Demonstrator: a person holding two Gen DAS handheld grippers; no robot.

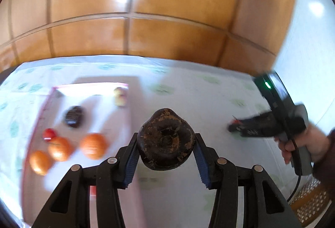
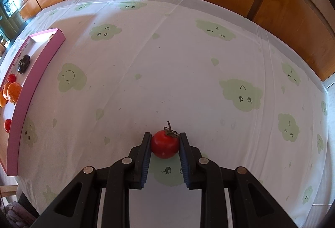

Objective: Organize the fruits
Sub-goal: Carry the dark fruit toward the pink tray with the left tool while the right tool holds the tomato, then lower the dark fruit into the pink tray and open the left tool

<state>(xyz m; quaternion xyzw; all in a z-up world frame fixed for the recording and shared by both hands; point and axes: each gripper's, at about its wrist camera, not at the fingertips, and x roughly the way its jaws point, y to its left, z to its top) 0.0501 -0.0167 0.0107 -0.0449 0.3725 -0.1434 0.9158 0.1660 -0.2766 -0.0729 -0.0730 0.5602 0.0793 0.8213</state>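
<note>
The left tongs [image 1: 166, 151] pinch a dark fruit [image 1: 165, 142] above the table [image 2: 167, 60]; the pink tray [image 2: 31, 85] with 3 oranges [image 1: 93, 145] lies left. The right tongs [image 2: 165, 145] pinch a tomato [image 2: 164, 145], sharp only in the right view.

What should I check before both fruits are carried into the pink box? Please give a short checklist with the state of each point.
1. Left gripper shut on the dark brown fruit: ok.
2. Right gripper shut on the red tomato: ok.
3. Tomato lifted off the tablecloth: cannot tell.
4. Pink box in view, with free floor near the oranges: ok.
5. Left view sharp enough to aim: not ok, it is blurred.
</note>
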